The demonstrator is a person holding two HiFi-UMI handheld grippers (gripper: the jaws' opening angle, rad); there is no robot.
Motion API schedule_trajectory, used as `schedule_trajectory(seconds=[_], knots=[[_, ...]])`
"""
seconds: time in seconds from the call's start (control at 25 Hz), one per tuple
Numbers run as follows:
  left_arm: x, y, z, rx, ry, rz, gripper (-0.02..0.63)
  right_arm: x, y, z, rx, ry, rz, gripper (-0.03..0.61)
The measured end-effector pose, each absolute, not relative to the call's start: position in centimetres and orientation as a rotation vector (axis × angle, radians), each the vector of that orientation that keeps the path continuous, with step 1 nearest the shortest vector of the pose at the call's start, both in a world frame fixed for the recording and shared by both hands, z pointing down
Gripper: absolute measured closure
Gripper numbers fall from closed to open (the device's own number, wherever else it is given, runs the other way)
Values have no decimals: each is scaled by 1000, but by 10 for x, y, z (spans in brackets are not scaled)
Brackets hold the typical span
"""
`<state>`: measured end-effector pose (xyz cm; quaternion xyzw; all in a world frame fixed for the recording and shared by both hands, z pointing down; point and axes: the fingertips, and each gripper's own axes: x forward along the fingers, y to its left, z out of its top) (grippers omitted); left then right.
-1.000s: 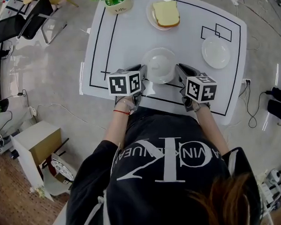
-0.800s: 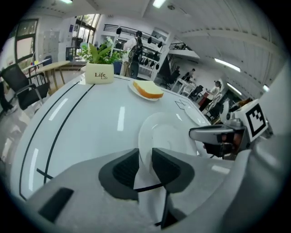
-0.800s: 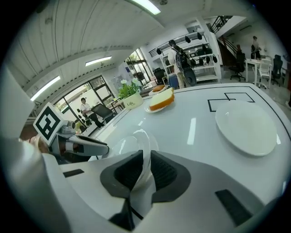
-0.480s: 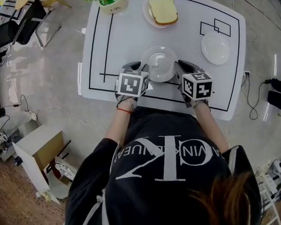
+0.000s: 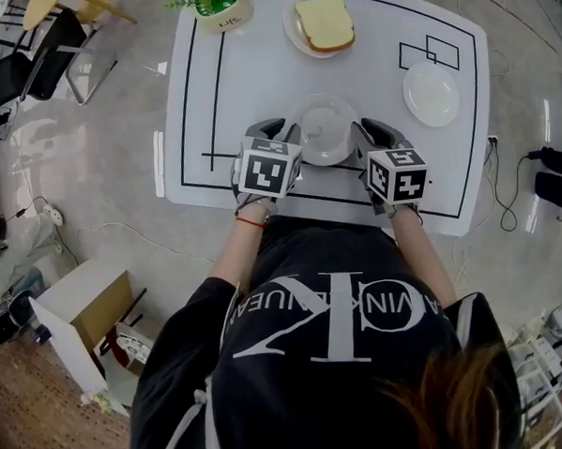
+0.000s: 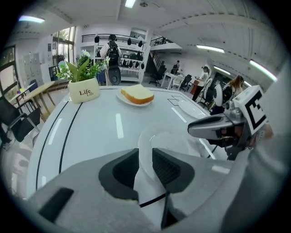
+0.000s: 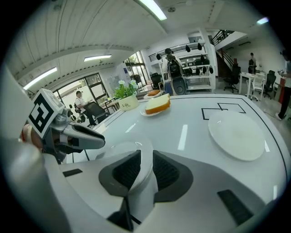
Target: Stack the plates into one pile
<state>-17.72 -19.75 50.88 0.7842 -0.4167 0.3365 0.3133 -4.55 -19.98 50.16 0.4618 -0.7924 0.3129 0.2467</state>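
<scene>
On the white table (image 5: 254, 70), the near plate (image 5: 325, 123) lies flat by the front edge. It looks stiff, glossy, breakable and probably slippery, so it is best held by its raised rim on opposite sides. The left gripper (image 6: 145, 164) is closing and the right gripper (image 7: 146, 169) is opening, each loosely astride that rim.

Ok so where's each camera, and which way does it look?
Head view: on the person's head, looking steeply down at the table; shows their arms, with the left gripper and right gripper flanking the middle plate.
Left gripper view: on the left gripper, looking along its closing jaws across the table; plate rim between them, right gripper at right.
Right gripper view: on the right gripper, looking along its opening jaws; plate rim between them, left gripper at left.
Shared: both gripper views see the bread and plant.
</scene>
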Motion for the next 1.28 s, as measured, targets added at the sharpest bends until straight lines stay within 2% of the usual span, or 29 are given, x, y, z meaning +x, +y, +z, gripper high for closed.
schedule_trajectory(seconds=[0.4, 1.28], knots=[[-139, -205, 491, 2212, -932, 820, 514, -11, -189, 487, 1476, -2123, 907, 495], [28, -221, 482, 2194, -822, 689, 497, 167, -221, 489, 1618, -2084, 977, 497]])
